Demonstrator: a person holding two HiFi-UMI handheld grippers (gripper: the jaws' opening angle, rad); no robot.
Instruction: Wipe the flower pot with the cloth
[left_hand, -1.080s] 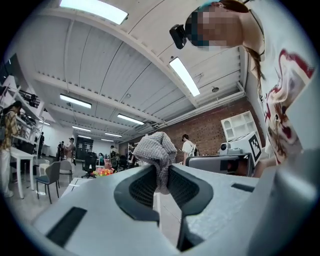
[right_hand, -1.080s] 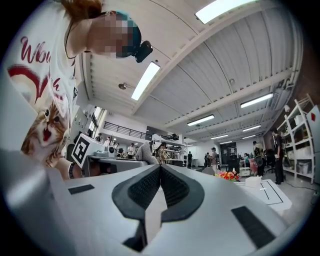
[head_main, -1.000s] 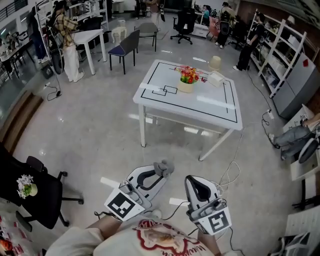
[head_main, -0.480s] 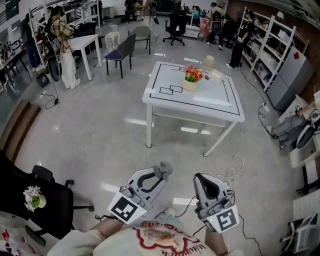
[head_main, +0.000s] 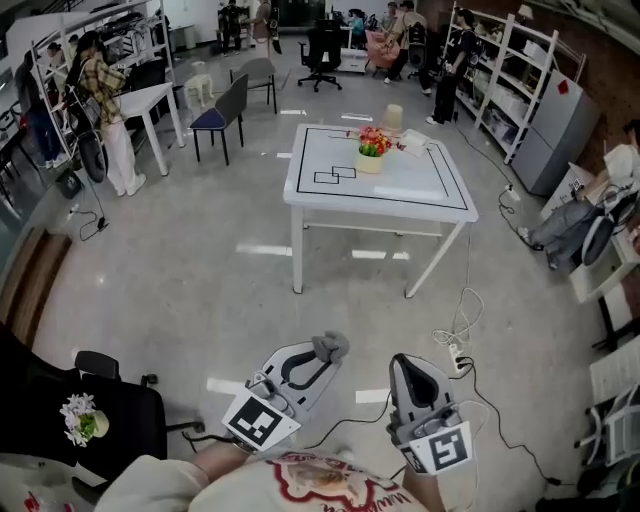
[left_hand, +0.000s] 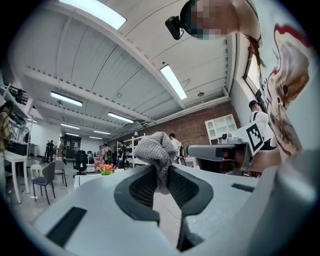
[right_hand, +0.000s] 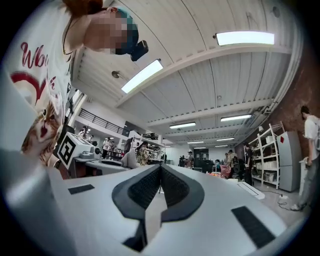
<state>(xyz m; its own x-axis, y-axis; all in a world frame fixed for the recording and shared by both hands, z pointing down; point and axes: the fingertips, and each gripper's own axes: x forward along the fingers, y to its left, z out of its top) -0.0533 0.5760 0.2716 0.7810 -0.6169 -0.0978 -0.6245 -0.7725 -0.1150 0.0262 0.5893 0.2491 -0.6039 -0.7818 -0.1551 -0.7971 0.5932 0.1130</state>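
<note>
Walking closer, we are nearing the desk (head_main: 400, 192) bearing the flower pot (head_main: 369, 163), well ahead. Our left tool (head_main: 318, 357) is pinching the soft cloth (head_main: 331, 346); our right tool (head_main: 402, 363) is closed, empty. We are judging the pot light and tippable, best steadied at its rim.

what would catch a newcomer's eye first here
A white table with black lines stands mid-floor, a flower pot with bright flowers on its far side. Nearest the camera, the left gripper pinches a grey cloth; the right gripper is shut and empty.
</note>
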